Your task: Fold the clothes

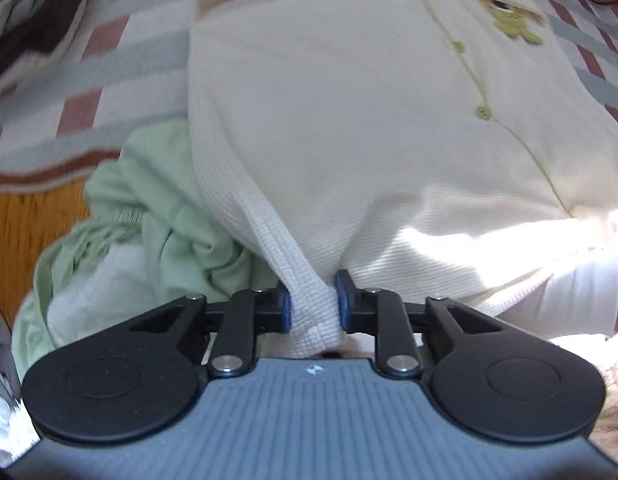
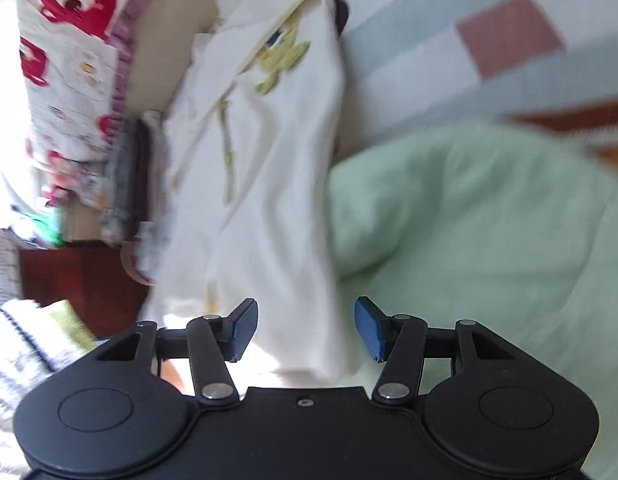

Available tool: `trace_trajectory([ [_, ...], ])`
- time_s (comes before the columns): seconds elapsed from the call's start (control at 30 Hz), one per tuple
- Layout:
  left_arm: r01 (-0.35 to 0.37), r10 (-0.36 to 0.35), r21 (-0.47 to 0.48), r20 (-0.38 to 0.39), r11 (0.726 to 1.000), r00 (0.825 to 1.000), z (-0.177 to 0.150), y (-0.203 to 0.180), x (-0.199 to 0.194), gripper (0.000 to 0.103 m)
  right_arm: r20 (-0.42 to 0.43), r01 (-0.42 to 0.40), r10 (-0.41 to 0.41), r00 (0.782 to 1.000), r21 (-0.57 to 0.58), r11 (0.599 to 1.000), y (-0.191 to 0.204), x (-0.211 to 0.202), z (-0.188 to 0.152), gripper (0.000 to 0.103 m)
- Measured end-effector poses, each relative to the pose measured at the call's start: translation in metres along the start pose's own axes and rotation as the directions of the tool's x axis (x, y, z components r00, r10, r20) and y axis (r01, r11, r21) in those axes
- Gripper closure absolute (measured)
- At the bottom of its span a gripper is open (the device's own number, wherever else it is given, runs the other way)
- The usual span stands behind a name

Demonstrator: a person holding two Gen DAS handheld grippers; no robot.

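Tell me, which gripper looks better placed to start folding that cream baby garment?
The left. The left gripper is already shut on a bunched edge of the cream garment, so it could probably lift or fold straight away. The right gripper hangs open above the cloth, gripping nothing.

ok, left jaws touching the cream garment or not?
Touching. The left wrist view shows the left gripper with both blue pads pressed against a pinched fold of the cream garment.

Cream waffle-knit top (image 1: 349, 100) w/ green buttons, spread flat, hem bunched.
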State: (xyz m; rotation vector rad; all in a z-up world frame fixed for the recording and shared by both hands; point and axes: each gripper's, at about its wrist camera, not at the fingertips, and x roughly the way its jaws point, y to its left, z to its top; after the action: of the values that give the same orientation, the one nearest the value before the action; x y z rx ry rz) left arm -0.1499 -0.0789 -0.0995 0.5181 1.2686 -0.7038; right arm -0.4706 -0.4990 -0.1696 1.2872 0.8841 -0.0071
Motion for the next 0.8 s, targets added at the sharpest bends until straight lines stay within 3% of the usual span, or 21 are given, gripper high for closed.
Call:
trace_trajectory([
  [0.03,-0.010,0.010,0.006,0.020,1.000,1.000,0.000,-0.001,-0.001,0.091,0.025,-0.016,0.016,1.000,-0.006,1.000,0.000,0.000,-0.004,0.045],
  [0.07,-0.023,0.022,0.010,0.037,1.000,0.999,0.000,-0.002,-0.001,0.092,0.052,-0.003,0.004,0.999,-0.012,1.000,-0.001,0.003,-0.004,0.057],
  [0.1,-0.042,0.041,0.012,0.049,0.999,0.998,0.000,-0.002,-0.001,0.095,0.060,0.012,-0.010,0.998,-0.025,1.000,-0.001,0.008,-0.003,0.073],
  [0.13,-0.058,0.057,0.014,0.062,0.998,0.996,0.000,-0.001,-0.001,0.096,0.066,0.027,-0.024,0.998,-0.038,0.999,0.000,0.013,-0.001,0.097],
  [0.3,-0.099,0.089,0.045,0.191,0.994,0.977,0.017,-0.003,-0.022,0.097,0.119,0.045,-0.020,0.993,-0.214,0.976,0.037,0.018,0.019,0.098],
  [0.43,-0.106,0.097,0.010,0.319,0.994,0.943,0.054,-0.006,-0.038,0.097,0.194,0.025,0.040,0.980,-0.322,0.946,0.077,0.011,0.058,0.098],
  [0.63,-0.129,0.126,-0.022,0.442,0.991,0.888,0.113,-0.008,-0.039,0.097,0.309,0.148,0.007,0.951,-0.475,0.867,0.137,0.015,0.108,0.098],
  [0.8,-0.193,0.185,-0.036,0.496,0.981,0.848,0.169,0.009,-0.030,0.097,0.392,0.263,-0.043,0.919,-0.528,0.807,0.176,0.016,0.156,0.098],
])
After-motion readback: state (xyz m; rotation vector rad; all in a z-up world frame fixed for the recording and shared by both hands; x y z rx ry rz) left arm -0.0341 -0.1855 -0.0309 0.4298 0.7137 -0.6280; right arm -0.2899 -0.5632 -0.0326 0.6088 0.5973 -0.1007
